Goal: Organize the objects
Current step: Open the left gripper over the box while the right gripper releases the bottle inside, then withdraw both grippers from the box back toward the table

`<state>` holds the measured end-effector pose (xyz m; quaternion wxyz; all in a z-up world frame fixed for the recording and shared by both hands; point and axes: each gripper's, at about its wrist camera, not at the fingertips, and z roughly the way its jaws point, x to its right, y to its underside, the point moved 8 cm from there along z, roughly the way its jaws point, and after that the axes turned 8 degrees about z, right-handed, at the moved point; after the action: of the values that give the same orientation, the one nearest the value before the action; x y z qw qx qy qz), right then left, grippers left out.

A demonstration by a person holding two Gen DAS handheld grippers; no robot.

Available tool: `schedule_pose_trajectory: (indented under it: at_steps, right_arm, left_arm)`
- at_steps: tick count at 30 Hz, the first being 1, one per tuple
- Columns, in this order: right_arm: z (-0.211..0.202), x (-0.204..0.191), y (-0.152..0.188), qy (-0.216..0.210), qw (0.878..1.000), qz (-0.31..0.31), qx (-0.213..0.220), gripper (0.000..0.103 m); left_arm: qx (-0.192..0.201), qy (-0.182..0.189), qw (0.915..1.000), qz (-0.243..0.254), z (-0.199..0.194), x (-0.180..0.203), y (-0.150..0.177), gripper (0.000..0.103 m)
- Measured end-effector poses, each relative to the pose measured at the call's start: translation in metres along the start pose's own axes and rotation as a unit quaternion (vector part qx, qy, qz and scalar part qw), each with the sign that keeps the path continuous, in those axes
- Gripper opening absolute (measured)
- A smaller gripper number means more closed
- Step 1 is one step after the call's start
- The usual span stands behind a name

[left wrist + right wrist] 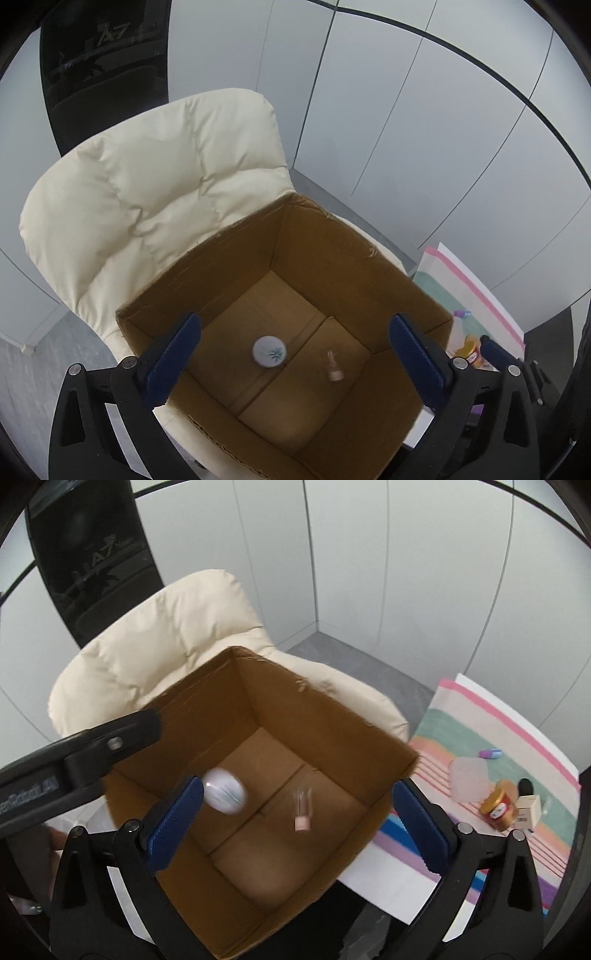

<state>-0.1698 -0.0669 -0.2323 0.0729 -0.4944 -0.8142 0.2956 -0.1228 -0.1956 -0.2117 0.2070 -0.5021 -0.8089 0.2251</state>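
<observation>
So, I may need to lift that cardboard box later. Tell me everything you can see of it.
The box is plain brown corrugated cardboard, open at the top, its upper edges rough and slightly torn. The bottom flaps meet in seams across the floor. It sits on a cream padded chair, beside a striped cloth. Inside are a blurred white round thing and a small clear bottle with a pink cap. Both open grippers hover above it, not touching it.

Box (332, 236) is plain matte cardboard, rough torn edges; chair (147, 192) upper left looks soft, puffy cream cloth; gripper pads (173, 360) textured blue rubber-ish.
</observation>
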Motion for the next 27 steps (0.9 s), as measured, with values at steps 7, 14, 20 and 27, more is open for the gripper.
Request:
schedule_pose_trajectory:
  at_steps: [7, 14, 20, 27]
  right_arm:
    - [-0.003, 0.007, 0.0, -0.002, 1.0, 0.014, -0.002, 0.103]
    - [-0.015, 0.008, -0.001, -0.001, 1.0, 0.02, 0.002, 0.103]
    - [-0.03, 0.008, 0.0, -0.003, 1.0, 0.028, 0.005, 0.103]
    - [-0.062, -0.001, 0.009, -0.015, 0.999, 0.033, 0.012, 0.103]
  left_arm:
    - [0.004, 0.0, 1.0, 0.006, -0.011, 0.002, 0.001, 0.102]
    - [0.01, -0.009, 0.9997, 0.02, -0.023, 0.006, 0.005, 0.102]
    - [0.028, -0.025, 0.9987, 0.036, -0.051, 0.007, 0.007, 0.102]
    - [0.045, -0.055, 0.9964, 0.047, -0.087, 0.003, 0.018, 0.102]
